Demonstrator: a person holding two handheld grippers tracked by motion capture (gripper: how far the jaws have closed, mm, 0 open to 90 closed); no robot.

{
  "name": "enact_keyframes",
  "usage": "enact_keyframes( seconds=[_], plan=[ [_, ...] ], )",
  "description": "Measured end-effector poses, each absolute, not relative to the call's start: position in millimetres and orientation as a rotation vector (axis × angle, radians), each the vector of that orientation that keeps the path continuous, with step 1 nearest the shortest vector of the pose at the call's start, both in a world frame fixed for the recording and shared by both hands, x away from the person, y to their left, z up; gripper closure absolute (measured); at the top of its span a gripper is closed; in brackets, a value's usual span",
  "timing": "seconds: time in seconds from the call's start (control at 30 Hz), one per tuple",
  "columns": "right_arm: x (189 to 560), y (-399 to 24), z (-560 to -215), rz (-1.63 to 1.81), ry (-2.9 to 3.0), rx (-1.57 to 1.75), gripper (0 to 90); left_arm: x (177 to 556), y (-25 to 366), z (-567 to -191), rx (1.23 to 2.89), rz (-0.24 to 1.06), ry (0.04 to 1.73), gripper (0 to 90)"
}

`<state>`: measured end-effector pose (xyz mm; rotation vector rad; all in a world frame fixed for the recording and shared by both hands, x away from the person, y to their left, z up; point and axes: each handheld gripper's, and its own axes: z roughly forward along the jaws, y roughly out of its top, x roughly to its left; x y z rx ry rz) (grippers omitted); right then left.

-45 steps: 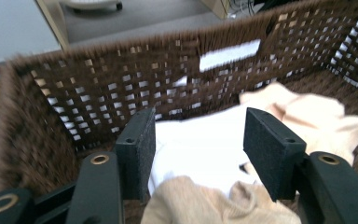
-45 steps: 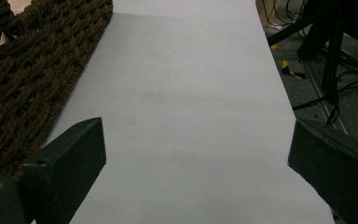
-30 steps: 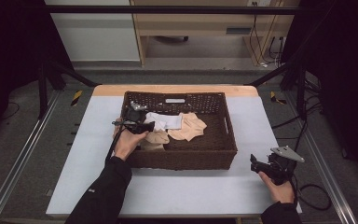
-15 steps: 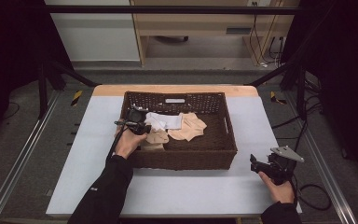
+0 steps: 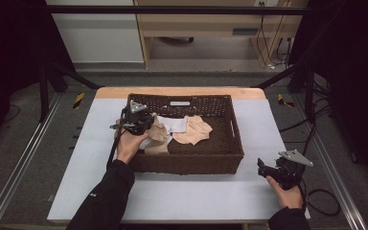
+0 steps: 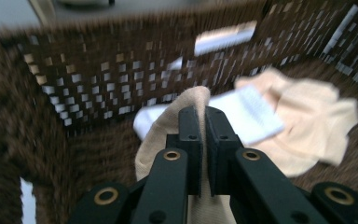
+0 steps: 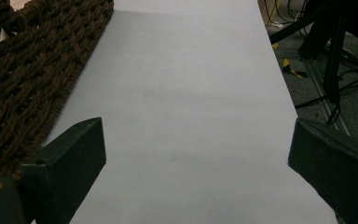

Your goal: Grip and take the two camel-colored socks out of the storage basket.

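**Mia:** From up high, what is new since a second ago?

**Ben:** The left claw (image 5: 146, 125) was open over the cloths in the basket (image 5: 191, 163). Its jaws have just been closing, and now they pinch a tan cloth (image 5: 157, 136). The hand has come up a little, so the cloth stands up in a bunch. The right claw (image 5: 263, 167) has not moved. It sits near the front right corner of the table (image 5: 182, 196), outside the basket.

**Mia:** How many things can you count from up there?

**Ben:** One basket, one table, two claws. Inside the basket I count three cloths: the tan cloth in the left claw, one white cloth (image 5: 175, 124) just beside it, and one peach cloth (image 5: 194, 132) in the middle.

**Mia:** What does the left gripper view show?

**Ben:** The two black jaws of the left claw (image 6: 204, 112) are squeezed tight together, with the tan cloth (image 6: 168, 130) caught between them. It hangs down on both sides. The white cloth (image 6: 256, 116) lies behind it, partly on the peach cloth (image 6: 317, 126). The brown basket (image 6: 98, 79) wall goes all around. The picture is blurry.

**Mia:** And the right gripper view?

**Ben:** The right claw (image 7: 196, 154) is wide open, one jaw at each side, with nothing between them. Under it is the bare table (image 7: 186, 93). One corner of the basket (image 7: 32, 70) shows on the left.
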<state>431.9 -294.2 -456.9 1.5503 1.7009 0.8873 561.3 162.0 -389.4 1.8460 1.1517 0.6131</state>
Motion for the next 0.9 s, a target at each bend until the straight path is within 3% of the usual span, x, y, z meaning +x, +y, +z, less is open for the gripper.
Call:
enact_keyframes(
  seconds=[0.43,0.9],
  plan=[
    [431.5,-294.1,-456.0,0.892,1.696,1.553,4.5,532.2,163.5,-333.1,1.656,0.633,0.966,85.6],
    [431.1,-293.0,-455.5,0.891,1.696,1.543,4.5,483.2,161.8,-302.8,1.625,0.594,0.816,85.6]
  ],
)
